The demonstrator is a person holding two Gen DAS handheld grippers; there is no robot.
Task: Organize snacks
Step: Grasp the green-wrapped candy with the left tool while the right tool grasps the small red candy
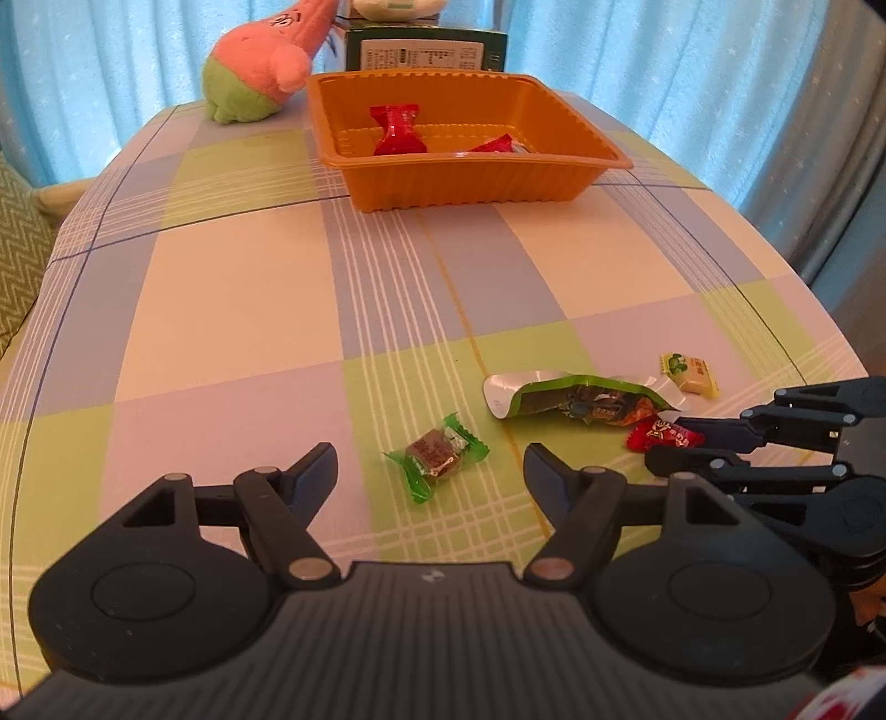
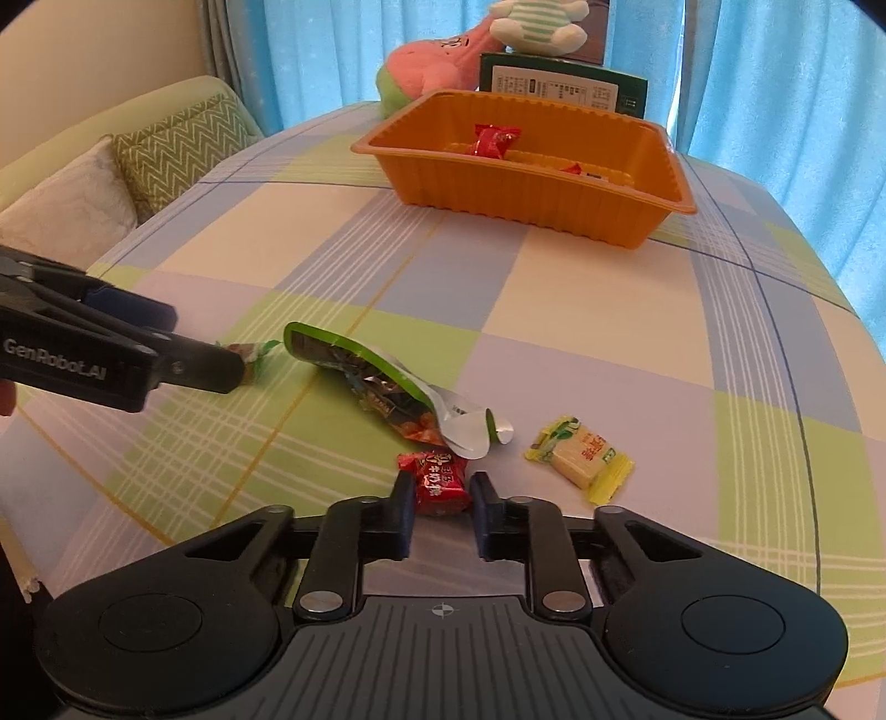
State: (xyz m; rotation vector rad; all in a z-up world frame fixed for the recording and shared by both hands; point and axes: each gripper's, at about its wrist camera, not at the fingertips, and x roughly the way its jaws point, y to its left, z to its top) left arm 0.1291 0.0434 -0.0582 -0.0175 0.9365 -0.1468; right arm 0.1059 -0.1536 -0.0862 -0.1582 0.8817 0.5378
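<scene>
Room: blue curtains behind a table under a checked tablecloth (image 1: 232, 310).
Far edge: orange tray (image 1: 465, 183) with two red candies (image 1: 396, 130) inside; a pink plush toy (image 1: 260, 66) and a green box (image 1: 426, 52) behind it.
Near edge: green-wrapped candy (image 1: 440, 457), torn green packet (image 2: 376, 382), yellow candy (image 2: 581, 457).
Left gripper (image 1: 429, 471): jaws wide, the green-wrapped candy between them, untouched.
Right gripper (image 2: 442, 493): pinched on a red candy (image 2: 437, 479).

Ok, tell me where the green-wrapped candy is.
The green-wrapped candy lies on the checked tablecloth, centred between the open left gripper's fingers in the left wrist view, left of the torn green snack packet.
</scene>
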